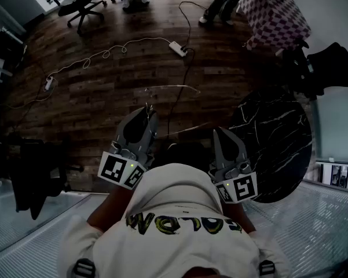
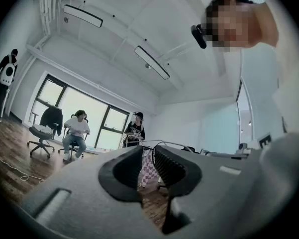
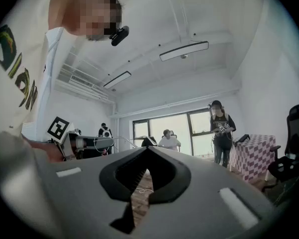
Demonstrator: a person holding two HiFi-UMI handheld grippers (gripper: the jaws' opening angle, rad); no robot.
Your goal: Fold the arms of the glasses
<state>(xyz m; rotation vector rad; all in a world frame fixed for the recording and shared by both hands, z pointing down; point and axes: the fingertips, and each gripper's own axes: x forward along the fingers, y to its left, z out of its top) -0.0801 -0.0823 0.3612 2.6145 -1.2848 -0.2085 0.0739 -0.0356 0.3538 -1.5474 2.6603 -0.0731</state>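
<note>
Thin wire-framed glasses [image 1: 168,87] stick out from the tip of my left gripper [image 1: 149,112], which is shut on them. In the left gripper view the wire [image 2: 171,143] arcs across just past the nearly closed jaws of that gripper [image 2: 148,147]. The right gripper view shows the same frame [image 3: 120,139] as pale loops ahead of the left gripper. My right gripper [image 1: 220,131] is held level beside the left one, close to my body. Its jaws [image 3: 147,148] are shut with nothing between them. Both grippers hover over the wooden floor.
A round black marble table [image 1: 278,138] stands to the right, just beyond my right gripper. Cables and a power strip [image 1: 178,48] lie on the floor ahead. Office chairs [image 1: 81,4], a checkered-cloth table [image 1: 275,13] and several people are farther off.
</note>
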